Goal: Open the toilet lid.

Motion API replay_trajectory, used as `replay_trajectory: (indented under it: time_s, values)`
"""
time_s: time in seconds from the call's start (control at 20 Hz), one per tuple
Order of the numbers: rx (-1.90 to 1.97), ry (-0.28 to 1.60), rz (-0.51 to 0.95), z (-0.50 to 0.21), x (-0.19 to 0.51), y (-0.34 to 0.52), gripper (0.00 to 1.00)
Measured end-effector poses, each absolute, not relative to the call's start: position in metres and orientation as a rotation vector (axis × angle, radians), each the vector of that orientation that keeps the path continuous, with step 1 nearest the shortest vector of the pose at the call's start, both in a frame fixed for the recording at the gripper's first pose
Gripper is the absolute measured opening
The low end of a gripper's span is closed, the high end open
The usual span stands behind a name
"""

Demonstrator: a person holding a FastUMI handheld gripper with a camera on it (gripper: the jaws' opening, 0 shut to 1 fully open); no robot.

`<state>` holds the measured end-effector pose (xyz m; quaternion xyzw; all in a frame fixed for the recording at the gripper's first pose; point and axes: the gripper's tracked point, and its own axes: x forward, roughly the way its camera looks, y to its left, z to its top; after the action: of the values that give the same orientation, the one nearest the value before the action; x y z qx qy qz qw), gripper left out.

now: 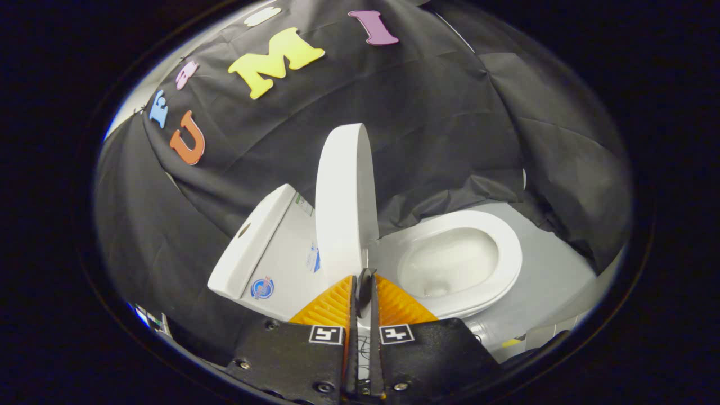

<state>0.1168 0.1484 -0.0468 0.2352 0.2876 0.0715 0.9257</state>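
Fingers nearly closed below upright toilet lid, bowl uncovered

Illumination is uneven: the white toilet lid, the tank and the seat are brightly lit and close to overexposed, with little surface detail on the lid. A soft sheen shows inside the bowl. The black cloth wall stays dim; its folds catch faint highlights. The floor reads an even pale grey, with shadow under the cloth hem. Fisheye distortion bends straight lines strongly toward the rim, where a thin blue fringe appears. The gripper, fingers nearly together, is slightly soft in focus at close range; the toilet is sharp.
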Motion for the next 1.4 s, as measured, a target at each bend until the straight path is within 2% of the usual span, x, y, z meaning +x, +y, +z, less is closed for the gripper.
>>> replay_trajectory:
  time_s: [1.4]
  values:
    - [0.259, 0.579, 0.139, -0.026, 0.118, 0.222, 0.11]
